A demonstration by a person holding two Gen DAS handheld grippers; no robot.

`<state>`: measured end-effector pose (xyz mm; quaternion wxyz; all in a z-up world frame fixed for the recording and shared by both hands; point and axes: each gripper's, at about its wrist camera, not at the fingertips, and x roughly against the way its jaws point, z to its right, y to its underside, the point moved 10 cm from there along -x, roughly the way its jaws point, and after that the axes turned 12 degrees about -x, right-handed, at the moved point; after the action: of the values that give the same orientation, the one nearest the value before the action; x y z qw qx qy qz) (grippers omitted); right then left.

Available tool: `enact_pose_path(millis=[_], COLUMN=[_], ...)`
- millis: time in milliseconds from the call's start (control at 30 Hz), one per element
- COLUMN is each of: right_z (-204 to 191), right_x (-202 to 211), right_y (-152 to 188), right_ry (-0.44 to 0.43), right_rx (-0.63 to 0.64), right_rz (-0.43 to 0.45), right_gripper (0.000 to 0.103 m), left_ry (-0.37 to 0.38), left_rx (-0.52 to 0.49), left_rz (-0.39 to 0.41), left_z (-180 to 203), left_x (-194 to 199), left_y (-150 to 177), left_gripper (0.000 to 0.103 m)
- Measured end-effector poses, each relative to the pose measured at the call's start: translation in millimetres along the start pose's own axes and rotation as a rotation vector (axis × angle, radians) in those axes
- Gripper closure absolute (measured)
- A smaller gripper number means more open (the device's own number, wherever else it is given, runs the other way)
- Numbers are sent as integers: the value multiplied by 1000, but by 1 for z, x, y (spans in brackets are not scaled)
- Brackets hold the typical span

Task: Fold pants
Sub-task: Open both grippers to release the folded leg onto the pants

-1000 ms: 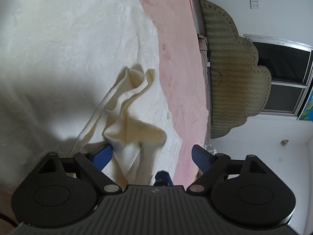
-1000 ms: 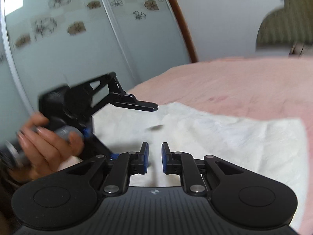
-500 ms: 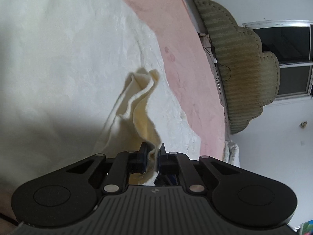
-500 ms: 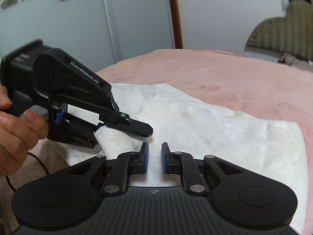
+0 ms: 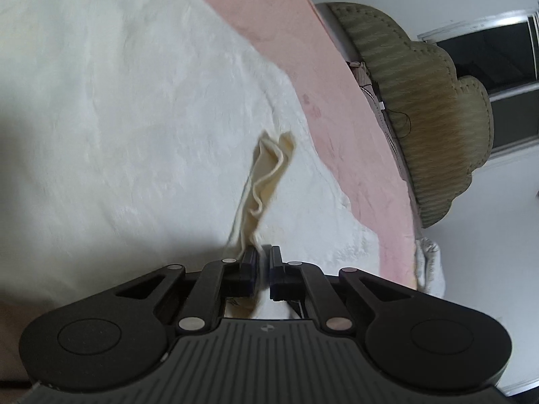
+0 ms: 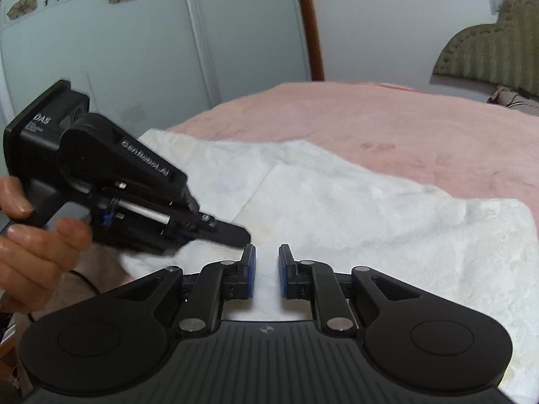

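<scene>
Pinching a gathered cream fold of the pants [image 5: 266, 171] (spread over the pink bed [image 5: 323, 67]), the left gripper [image 5: 264, 252] risks losing that thin bunch; the right gripper [image 6: 266, 252], nearly closed and empty, hovers just above them.

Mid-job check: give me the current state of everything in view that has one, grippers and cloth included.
left gripper: shut on a bunched fold of the pants; its jaws have just been closing.
right gripper: shut, nothing between its pads, just above the cloth.
pants: cream fabric, gathered into a raised ridge, not yet folded flat.
white cloth: spread over the bed, wrinkled.
pink bedspread: lying flat.
hand: wrapped around the left gripper's handle.
</scene>
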<state>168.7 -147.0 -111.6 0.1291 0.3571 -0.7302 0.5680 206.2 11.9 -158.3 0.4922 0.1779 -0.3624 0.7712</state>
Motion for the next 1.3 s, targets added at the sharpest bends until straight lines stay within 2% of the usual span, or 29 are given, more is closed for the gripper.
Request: enact_pose_path(millis=[100,200,300,333,400,467,533,567,633,767,867,967,1133,1300], right_z=[-5,-9,-17,-18,-20,-24,-31,-31,-28,-24,-28,-29,-27,-55], right_x=[-4,4,-5,-10,-12,-5,-1,-7,-18,-17,-11,-20,-20,-16], right_y=[3,-6,-4,-1,-3,-10,-11,-10,-5,-11,-17,-10,-14,-18], right_ry=[34,24,-9,13,29,18,0,2,27,18,23,43,48,27], right_rx=[42,26,18,39,55,42,44,50,55,-13,-5,23,-8,77], right_rz=[14,53,13,5,11,41,54,41,12,26,57,18,31,49], right_gripper=[90,88,89,89,89,88,88,88,88,88,88,88,87,87], left_ry=[-37,-127,-210,-254,-392,-537,-647,-691,-745,-748,-769,-761,-770,-759], left_rx=[-45,-140,-200,-219,-297,-378,-430,-445,-451,-421,-435,-431,-467,-449], left_rz=[35,107,150,165,218,263,291,300,300,278,285,285,279,290], left_z=[2,1,-3,-6,-11,-18,-25,-30,-37,-55,-58,-60,-58,-61], left_x=[12,36,57,63,80,96,110,117,125,137,143,141,135,141], left_y=[-3,-15,-22,-25,-31,-35,-37,-37,-37,-33,-33,-35,-35,-35], left_gripper=[92,91,81,76,68,54,42,37,37,34,32,31,29,28])
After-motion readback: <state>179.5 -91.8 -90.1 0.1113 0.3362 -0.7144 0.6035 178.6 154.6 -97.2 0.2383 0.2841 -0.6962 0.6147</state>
